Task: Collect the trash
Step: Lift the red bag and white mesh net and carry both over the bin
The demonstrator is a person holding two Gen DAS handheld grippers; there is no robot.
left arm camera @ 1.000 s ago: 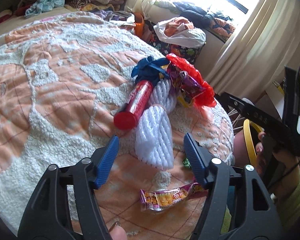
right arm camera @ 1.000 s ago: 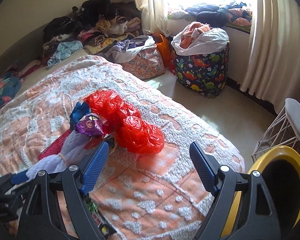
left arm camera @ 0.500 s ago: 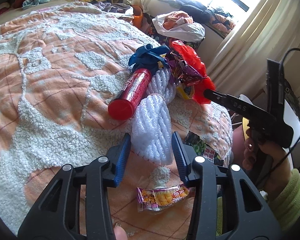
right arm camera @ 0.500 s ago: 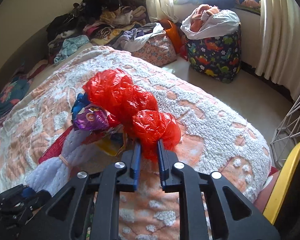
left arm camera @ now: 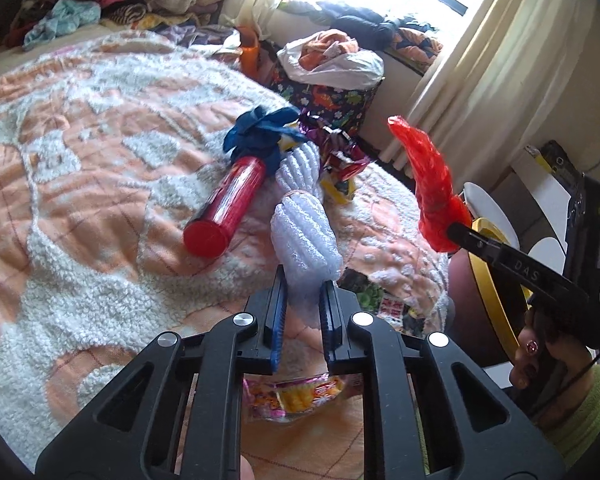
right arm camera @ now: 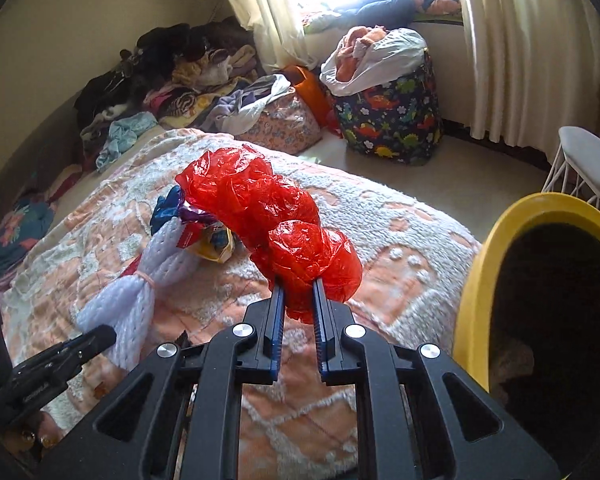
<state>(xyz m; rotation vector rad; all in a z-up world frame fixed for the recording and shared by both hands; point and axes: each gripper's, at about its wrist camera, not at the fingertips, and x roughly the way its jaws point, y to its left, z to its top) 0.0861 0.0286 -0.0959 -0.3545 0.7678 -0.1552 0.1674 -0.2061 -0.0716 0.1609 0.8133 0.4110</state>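
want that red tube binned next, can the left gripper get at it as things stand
Probably not yet. The left gripper is shut on the white foam netting, so it has nothing free to grab with. The red tube lies bare on the blanket just beside the netting, nothing on top of it.

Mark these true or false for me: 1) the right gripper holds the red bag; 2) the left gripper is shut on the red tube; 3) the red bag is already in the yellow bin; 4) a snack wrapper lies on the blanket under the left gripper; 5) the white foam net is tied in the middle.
1) True: the right gripper is shut on the red bag.
2) False: the left gripper pinches the white foam net; the red tube lies beside it, untouched.
3) False: the bag is held above the blanket, beside the yellow bin.
4) True: the snack wrapper lies there.
5) True: a band cinches it.
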